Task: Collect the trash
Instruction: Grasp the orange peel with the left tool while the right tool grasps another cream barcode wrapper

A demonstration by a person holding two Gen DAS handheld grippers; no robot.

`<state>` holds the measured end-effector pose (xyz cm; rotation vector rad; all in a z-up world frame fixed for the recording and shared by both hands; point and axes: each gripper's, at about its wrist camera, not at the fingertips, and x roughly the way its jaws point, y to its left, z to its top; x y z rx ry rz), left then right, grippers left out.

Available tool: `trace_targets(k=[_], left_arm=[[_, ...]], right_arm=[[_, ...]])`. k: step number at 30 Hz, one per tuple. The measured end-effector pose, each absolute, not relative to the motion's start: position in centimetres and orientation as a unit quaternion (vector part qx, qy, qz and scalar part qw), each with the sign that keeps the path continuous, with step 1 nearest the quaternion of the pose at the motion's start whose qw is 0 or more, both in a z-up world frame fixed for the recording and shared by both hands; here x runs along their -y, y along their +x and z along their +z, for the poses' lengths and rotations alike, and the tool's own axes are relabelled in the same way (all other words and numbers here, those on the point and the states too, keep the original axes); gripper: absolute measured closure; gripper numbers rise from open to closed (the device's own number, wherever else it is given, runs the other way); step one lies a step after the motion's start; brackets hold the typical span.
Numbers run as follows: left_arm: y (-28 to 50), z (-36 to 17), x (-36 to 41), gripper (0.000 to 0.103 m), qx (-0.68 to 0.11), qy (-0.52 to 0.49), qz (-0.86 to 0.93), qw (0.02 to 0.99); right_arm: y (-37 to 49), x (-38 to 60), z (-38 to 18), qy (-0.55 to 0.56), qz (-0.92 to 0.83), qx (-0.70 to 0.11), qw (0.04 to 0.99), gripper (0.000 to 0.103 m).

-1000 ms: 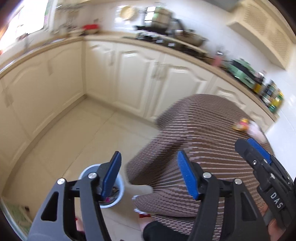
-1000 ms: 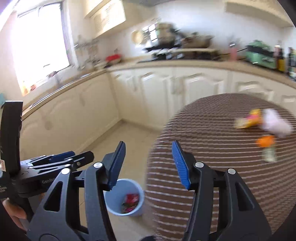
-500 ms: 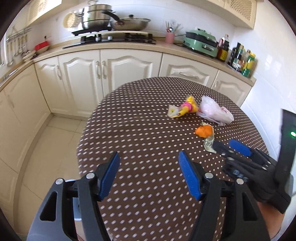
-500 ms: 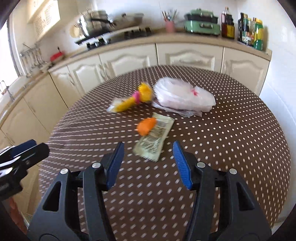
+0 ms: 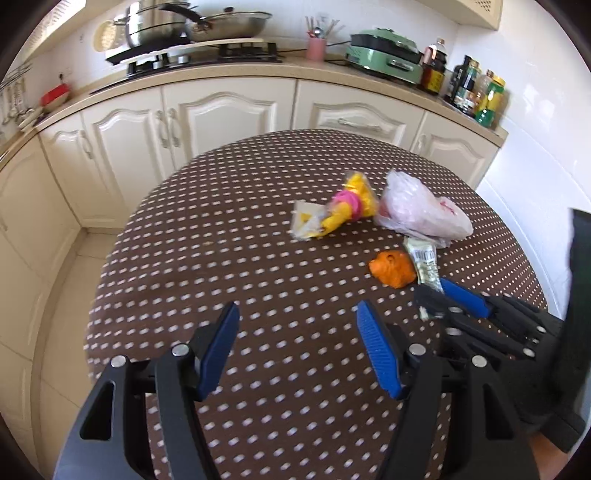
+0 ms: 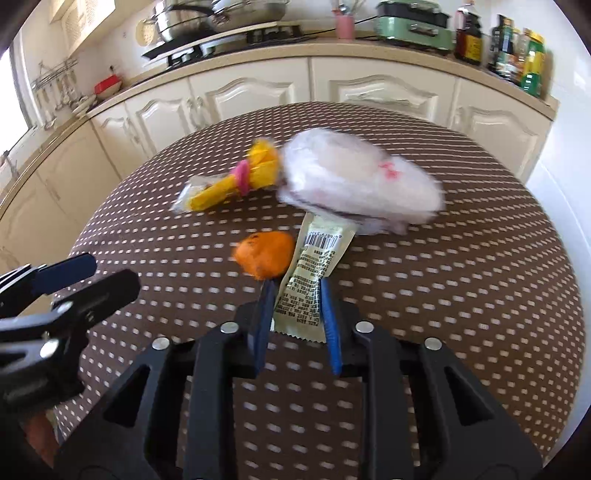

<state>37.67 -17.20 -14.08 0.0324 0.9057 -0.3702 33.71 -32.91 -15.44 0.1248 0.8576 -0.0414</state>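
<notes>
Trash lies on the round brown dotted table (image 5: pixel 229 258): a pale green wrapper with a barcode (image 6: pixel 314 273), an orange scrap (image 6: pixel 264 256), a yellow and pink wrapper (image 6: pixel 240 181) and a crumpled white plastic bag (image 6: pixel 362 184). My right gripper (image 6: pixel 295 291) has its jaws narrowed around the near end of the green wrapper, one finger on each side. My left gripper (image 5: pixel 295 325) is open and empty over the table's near left part. The right gripper also shows in the left wrist view (image 5: pixel 443 291), by the orange scrap (image 5: pixel 393 271).
Cream cabinets (image 5: pixel 221 110) and a counter run behind the table with a stove and pans (image 5: pixel 192 33), a green appliance (image 5: pixel 384 53) and bottles (image 5: pixel 476 92). A white wall (image 5: pixel 535 184) stands at the right. Tiled floor (image 5: pixel 55 314) lies left of the table.
Both grippers swung from the floor bin up to the table. The right gripper moved forward onto the green wrapper and its jaws narrowed around it. The left stayed open.
</notes>
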Motion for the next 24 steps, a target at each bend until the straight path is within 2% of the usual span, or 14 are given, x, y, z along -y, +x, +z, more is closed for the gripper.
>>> trace_targets(k=[14,15,16,17,24], left_arm=[[40.6,-16.4,26.6,0.038,-0.449,0.091,-0.201,0.866],[40.7,-16.4,26.8,0.040,-0.448,0.094,-0.200,0.866],[40.9,-16.4,26.8,0.048,-0.448,0.096,-0.202,0.865],[40.8,-16.3,26.9,0.069,-0.443,0.100,-0.202,0.868],[39.9,-15.4,24.3,0.074,-0.446,0.074,-0.228,0.863]], right_arm=[[31.5,36.5,-14.3,0.107,-0.022,-0.380,0.918,0.084],[31.9,36.5,-14.3,0.107,-0.022,-0.381,0.918,0.084],[31.9,36.7,-14.3,0.110,-0.019,-0.381,0.918,0.084],[32.0,36.7,-14.3,0.111,-0.017,-0.381,0.918,0.084],[31.1,35.7,-13.7,0.103,-0.013,-0.371,0.923,0.084]])
